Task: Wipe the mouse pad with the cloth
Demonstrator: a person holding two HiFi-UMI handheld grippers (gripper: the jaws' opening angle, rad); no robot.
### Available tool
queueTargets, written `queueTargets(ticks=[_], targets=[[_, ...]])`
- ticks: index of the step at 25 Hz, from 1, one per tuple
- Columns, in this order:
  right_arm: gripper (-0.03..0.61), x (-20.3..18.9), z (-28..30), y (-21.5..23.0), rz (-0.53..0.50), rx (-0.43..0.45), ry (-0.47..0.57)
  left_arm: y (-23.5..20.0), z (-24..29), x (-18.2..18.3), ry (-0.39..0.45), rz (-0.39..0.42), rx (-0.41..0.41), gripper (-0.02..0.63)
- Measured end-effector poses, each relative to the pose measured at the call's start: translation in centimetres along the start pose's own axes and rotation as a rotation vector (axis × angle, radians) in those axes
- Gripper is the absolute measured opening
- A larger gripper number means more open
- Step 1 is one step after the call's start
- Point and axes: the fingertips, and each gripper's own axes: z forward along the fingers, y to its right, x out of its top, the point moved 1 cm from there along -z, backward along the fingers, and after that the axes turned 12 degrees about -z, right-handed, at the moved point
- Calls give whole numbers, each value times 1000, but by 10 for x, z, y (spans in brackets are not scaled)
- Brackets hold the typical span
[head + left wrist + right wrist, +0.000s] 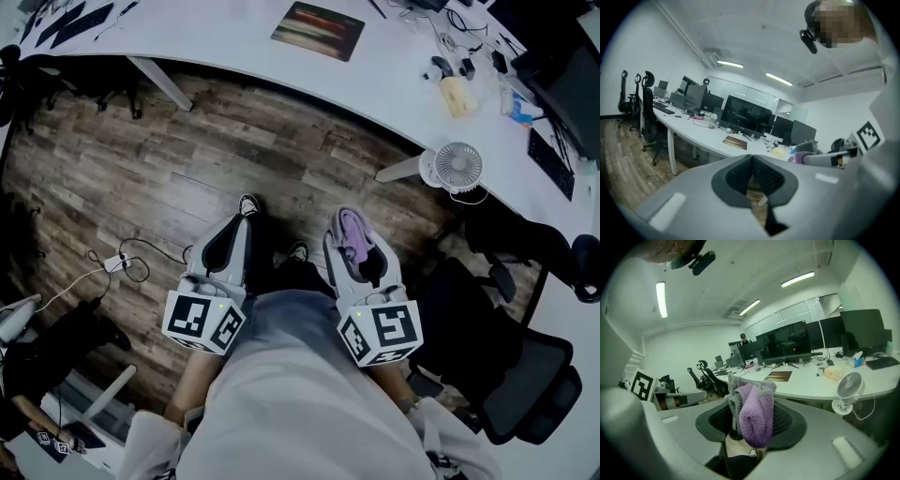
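1. Mouse pad [317, 30]: a dark rectangular pad with a striped print, lying flat on the white desk [234, 37] at the far side of the head view, well apart from both grippers. No cloth is touching it, so I judge that wiping has not begun
2. Cloth [354, 239]: purple and grey, fleecy and bunched, carried in the right gripper [349, 217]. In the right gripper view it stands up between the jaws and flops over their front, with the pad visible beyond it on the desk
3. Fingers [790, 420] of the right gripper: clenched on the cloth, with the wad of fabric keeping the pads slightly apart. The grasp looks secure, as far as I can judge
4. Left gripper [246, 208]: the jaws are brought together and the pads meet at the tips. The left gripper view shows nothing between them, only wood floor [187, 159] through the slit below. It touches nothing
5. Position: both grippers are held low, close to the person's body, over the floor and short of the desk edge
6. Progress: the cloth is in hand. What remains, in my assessment, is to carry it to the desk, lower it onto the pad and stroke across the surface
7. Note: a small white fan [457, 167] sits near the desk edge to the right of the approach. I cannot tell what it stands on
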Motion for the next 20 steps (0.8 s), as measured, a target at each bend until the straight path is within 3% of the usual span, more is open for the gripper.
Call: queueTargets(ticks=[6,15,20], targets=[[170,26,35,10,16,25,42,-47,26,51,46,-27,-3,0],[169,63,121,6,-7,13,-19,-132,76,135,88,-37,-16,0],[170,93,173,0,-16,1,-35,-157,114,167,80,-43,-71,0]])
